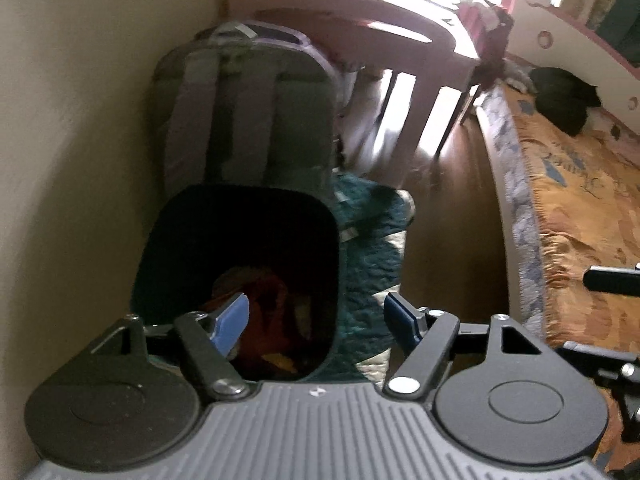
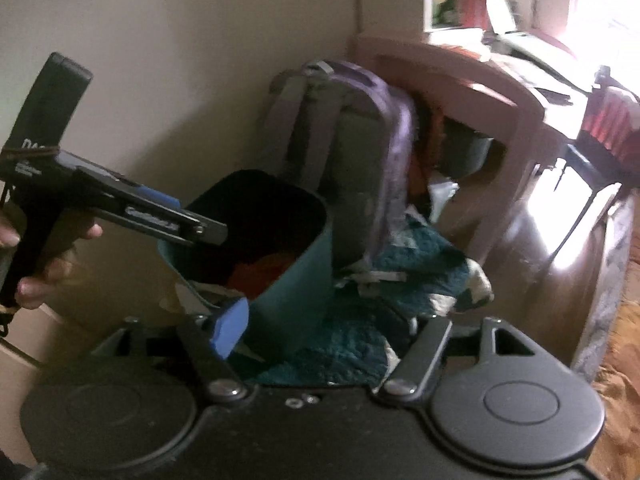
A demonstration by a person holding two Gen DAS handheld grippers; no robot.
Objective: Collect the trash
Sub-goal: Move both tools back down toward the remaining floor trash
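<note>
Blue pads of my left tongs sit closest in the left wrist view, spread wide with nothing between them; one pad hangs over the mouth of the teal bin, the other over the quilted teal mat beside it. Right tongs also stand open and empty, though only 1 blue pad shows clearly in that view; the other side is dark and blurred.

Trash: red and orange scraps, lying at the bottom of the bin. Bin stands on the floor against the cream wall, with a grey and purple backpack leaning just behind it and a bed off to the side.

Judged stage: drop done for this load, both tongs free for the next piece.

Risks from here:
- Left tongs reach right across the bin rim in the right wrist view. A careless swing could catch the rim and tip the bin onto the mat.
- 2 tools crowd 1 corner; they could knock each other.
- Views are smeared and the bin interior is dark, so a scrap snagged on a pad could go unnoticed.
- Backpack straps hang near the bin and could snag.
</note>
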